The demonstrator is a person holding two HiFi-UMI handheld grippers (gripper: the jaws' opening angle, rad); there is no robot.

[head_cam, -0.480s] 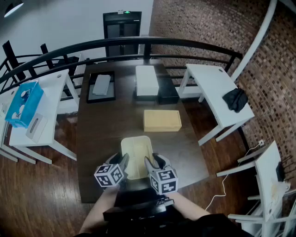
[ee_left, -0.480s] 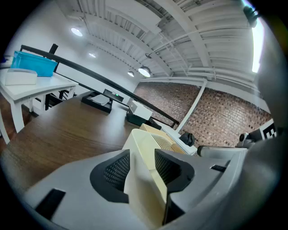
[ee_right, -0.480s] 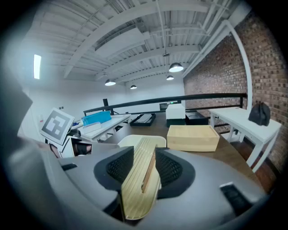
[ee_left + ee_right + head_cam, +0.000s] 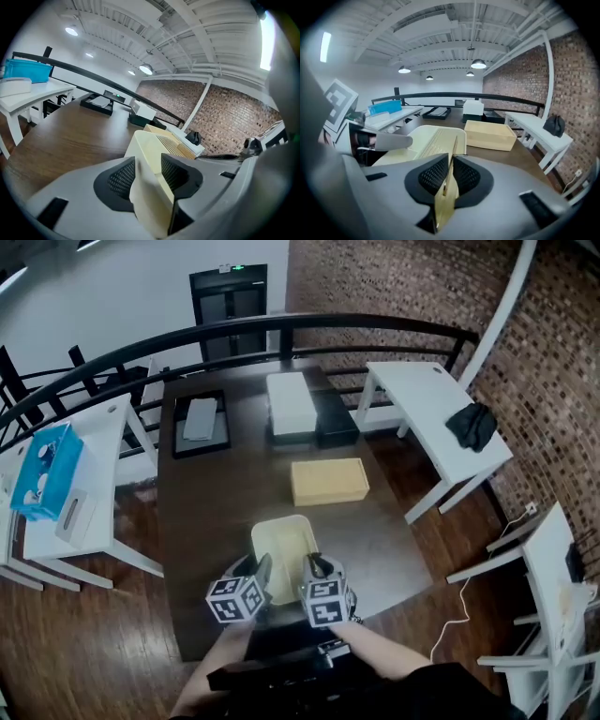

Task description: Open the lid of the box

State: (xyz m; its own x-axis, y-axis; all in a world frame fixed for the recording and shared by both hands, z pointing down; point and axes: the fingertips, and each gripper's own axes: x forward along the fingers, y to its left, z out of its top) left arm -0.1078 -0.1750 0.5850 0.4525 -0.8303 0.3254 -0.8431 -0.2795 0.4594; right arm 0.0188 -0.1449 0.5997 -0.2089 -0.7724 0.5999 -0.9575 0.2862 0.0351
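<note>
A shallow cream box (image 4: 281, 547) lies open side up near the front of the dark wooden table (image 4: 206, 512). My left gripper (image 4: 261, 573) grips its near left side, and the thick cream wall (image 4: 150, 159) fills the widely spread jaws. My right gripper (image 4: 315, 570) is at the near right side, shut on a thin upright edge (image 4: 451, 161) of the same cream piece. In the right gripper view, a left finger (image 4: 384, 139) shows across the box (image 4: 426, 140). A closed-looking tan wooden box (image 4: 328, 481) sits just beyond, apart from both grippers.
At the table's far end are a black tray (image 4: 200, 421) and a white box (image 4: 290, 402) beside a black one (image 4: 336, 418). White side tables (image 4: 436, 423) stand left and right, and a black railing (image 4: 281, 326) runs behind. A blue box (image 4: 45, 470) rests on the left table.
Both grippers keep their hold on the cream box. They sit slightly closer together, and the head view has shifted a little.
</note>
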